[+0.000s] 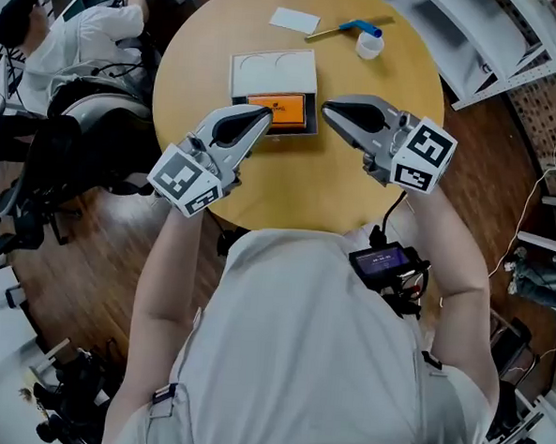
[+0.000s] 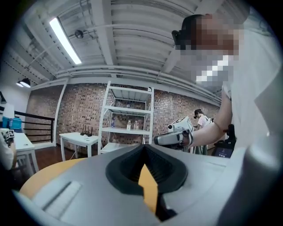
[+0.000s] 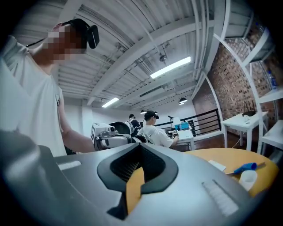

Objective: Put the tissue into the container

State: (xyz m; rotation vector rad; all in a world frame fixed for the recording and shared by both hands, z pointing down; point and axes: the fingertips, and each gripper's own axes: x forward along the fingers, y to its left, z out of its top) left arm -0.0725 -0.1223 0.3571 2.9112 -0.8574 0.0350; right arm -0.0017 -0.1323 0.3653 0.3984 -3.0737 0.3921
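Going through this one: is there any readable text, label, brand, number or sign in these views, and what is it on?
No text can be read in any view.
Orange label on the white container: print too blurred to read.
Screen of the device at the person's front: too small to read.
Cubes on the left gripper and right gripper: black-and-white marker squares only, no words.

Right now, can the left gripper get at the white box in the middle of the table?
Probably yes. The left gripper hangs just at the white box's near corner with nothing between them, though its jaws are shut, so they would need opening first.
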